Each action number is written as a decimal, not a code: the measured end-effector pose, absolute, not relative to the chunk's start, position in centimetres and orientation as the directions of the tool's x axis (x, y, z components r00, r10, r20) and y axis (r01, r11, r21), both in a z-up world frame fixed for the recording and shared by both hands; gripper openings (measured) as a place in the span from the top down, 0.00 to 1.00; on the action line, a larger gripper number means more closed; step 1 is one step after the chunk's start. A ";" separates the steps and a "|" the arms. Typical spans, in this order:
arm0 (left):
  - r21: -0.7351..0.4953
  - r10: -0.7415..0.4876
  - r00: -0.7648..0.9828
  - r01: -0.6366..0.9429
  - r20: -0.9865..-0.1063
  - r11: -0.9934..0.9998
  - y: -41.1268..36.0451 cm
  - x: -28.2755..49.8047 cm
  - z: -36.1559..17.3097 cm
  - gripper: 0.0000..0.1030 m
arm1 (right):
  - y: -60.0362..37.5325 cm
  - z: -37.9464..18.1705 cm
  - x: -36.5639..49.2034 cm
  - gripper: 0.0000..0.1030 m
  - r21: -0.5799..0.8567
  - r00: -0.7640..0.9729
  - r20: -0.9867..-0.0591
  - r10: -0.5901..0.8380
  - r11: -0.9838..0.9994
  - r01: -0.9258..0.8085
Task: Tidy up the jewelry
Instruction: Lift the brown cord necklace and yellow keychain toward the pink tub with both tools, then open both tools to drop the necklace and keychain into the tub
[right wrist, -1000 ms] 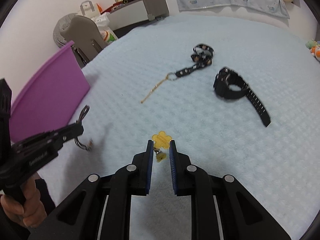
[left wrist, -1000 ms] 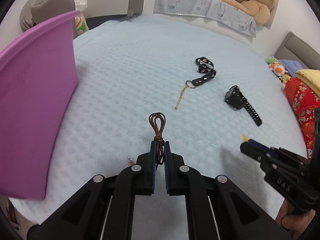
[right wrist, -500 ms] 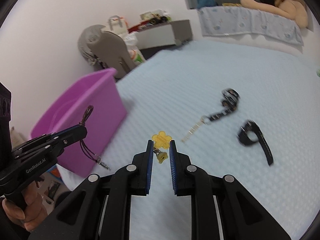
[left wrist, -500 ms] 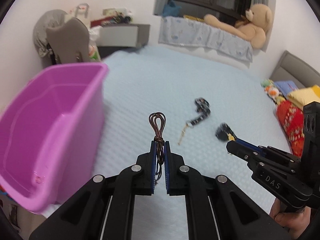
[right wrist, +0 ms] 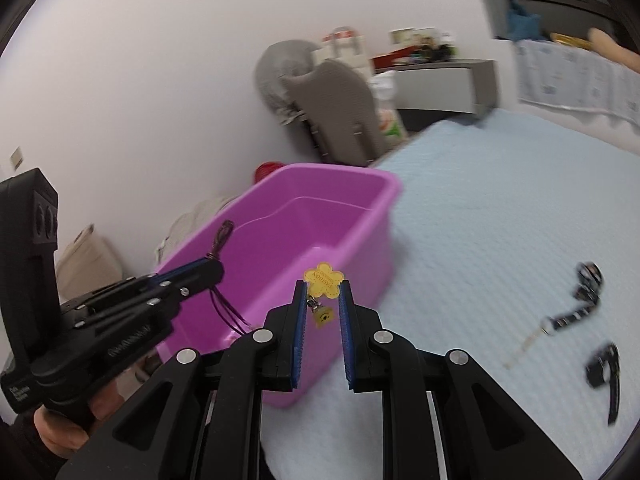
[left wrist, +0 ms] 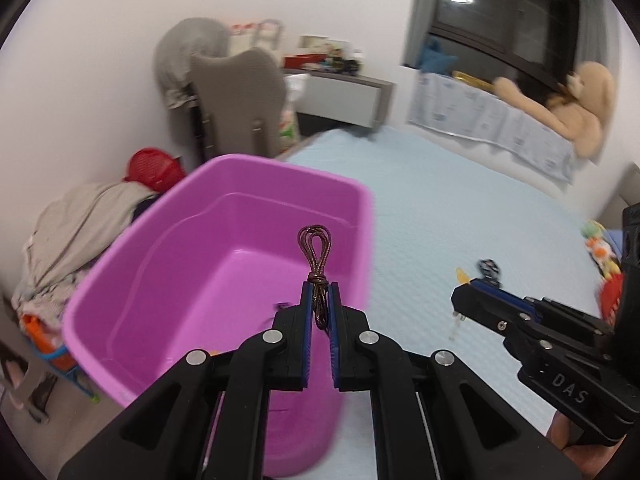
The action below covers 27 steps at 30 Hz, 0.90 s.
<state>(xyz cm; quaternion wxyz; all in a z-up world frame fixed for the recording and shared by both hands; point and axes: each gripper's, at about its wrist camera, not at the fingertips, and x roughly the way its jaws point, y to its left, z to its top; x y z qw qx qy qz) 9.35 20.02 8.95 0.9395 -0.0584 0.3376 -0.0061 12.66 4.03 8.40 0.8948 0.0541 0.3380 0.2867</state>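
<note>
Pinched at its knot by the left hand-held gripper [left wrist: 320, 304], the brown cord necklace [left wrist: 315, 246] is held over the purple tub [left wrist: 362, 216] at the bed's [left wrist: 460, 208] near-left corner; light and limp, its loop points forward along the fingers.

From the right wrist, the right hand-held gripper [right wrist: 323, 300] is seen narrowly closed on the yellow flower charm [right wrist: 323, 279], a stiff, thin, light piece best taken by its edges, face up beside the tub's near rim.

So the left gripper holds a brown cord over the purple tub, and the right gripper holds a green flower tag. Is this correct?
Not quite: the flower tag is yellow, not green, as the right wrist view shows. The rest stands: the left gripper is shut on the brown cord over the purple tub, and the right gripper holds the tag.
</note>
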 end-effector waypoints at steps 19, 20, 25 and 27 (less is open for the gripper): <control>-0.102 0.101 0.617 -0.285 -0.781 0.953 29.7 12.5 3.5 0.92 | 15.2 5.8 18.9 0.85 0.223 0.441 -0.721 0.534 0.782 -0.583; -0.100 0.104 0.609 -0.291 -0.786 0.951 29.8 12.6 3.3 0.92 | 15.3 5.6 19.1 0.85 0.219 0.438 -0.728 0.528 0.784 -0.580; -0.084 0.114 0.574 -0.307 -0.811 0.948 30.0 13.5 2.5 0.92 | 16.0 4.7 19.5 0.85 0.194 0.430 -0.755 0.495 0.795 -0.574; -0.085 0.111 0.557 -0.314 -0.823 0.946 30.2 13.8 2.2 0.92 | 16.0 4.6 19.5 0.83 0.187 0.428 -0.763 0.485 0.799 -0.572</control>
